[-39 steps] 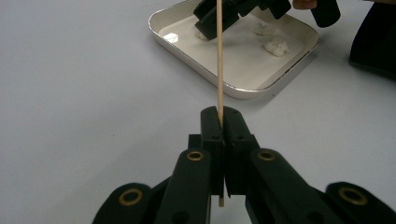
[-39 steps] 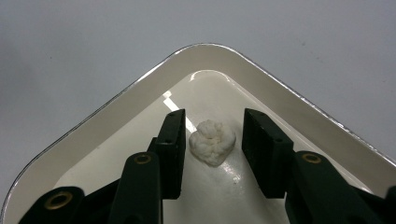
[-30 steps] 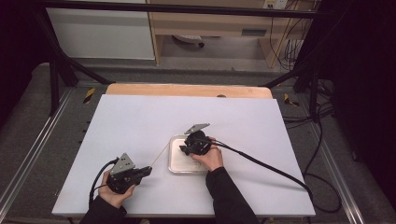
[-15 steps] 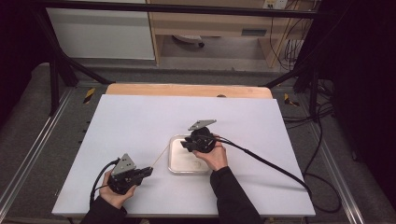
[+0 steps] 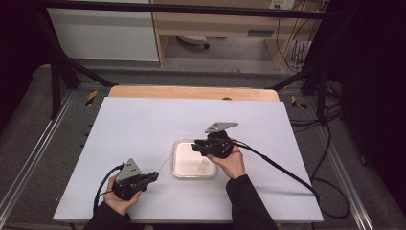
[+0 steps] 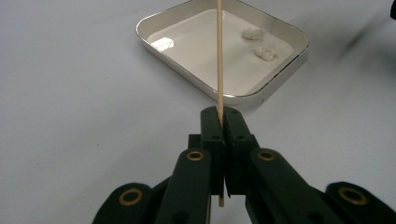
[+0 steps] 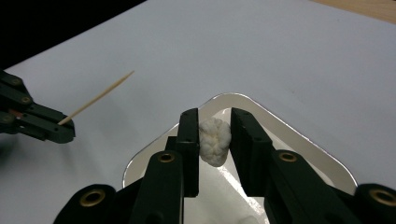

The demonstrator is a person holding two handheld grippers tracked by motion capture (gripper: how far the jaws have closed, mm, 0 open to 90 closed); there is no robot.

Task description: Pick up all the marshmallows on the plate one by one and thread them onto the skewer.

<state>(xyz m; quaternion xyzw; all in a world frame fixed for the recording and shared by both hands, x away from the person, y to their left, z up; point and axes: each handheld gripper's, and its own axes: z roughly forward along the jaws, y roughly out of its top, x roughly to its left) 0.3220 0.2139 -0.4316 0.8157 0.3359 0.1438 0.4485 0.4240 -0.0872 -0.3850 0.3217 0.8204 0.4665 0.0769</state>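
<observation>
1. This is a lab or recording workspace, not a home or kitchen.
2. The surface (image 5: 143,129) is a plain white sheet laid over a wooden board, bare apart from one small steel tray (image 5: 178,168).
3. A black metal frame (image 5: 57,72) of struts stands around it, with aluminium rails (image 5: 28,163) running along both sides on a grey floor.
4. Bundles of black cables (image 5: 330,143) lie loose on the floor at the right, and more hang near a wall socket behind.
5. A person's hand (image 5: 232,163) works a cabled handheld tool (image 5: 195,146) bearing a grey tracking plate.
6. White cabinets (image 5: 105,33) and an open wooden shelf unit (image 5: 220,24) stand behind, in dim surroundings.
</observation>
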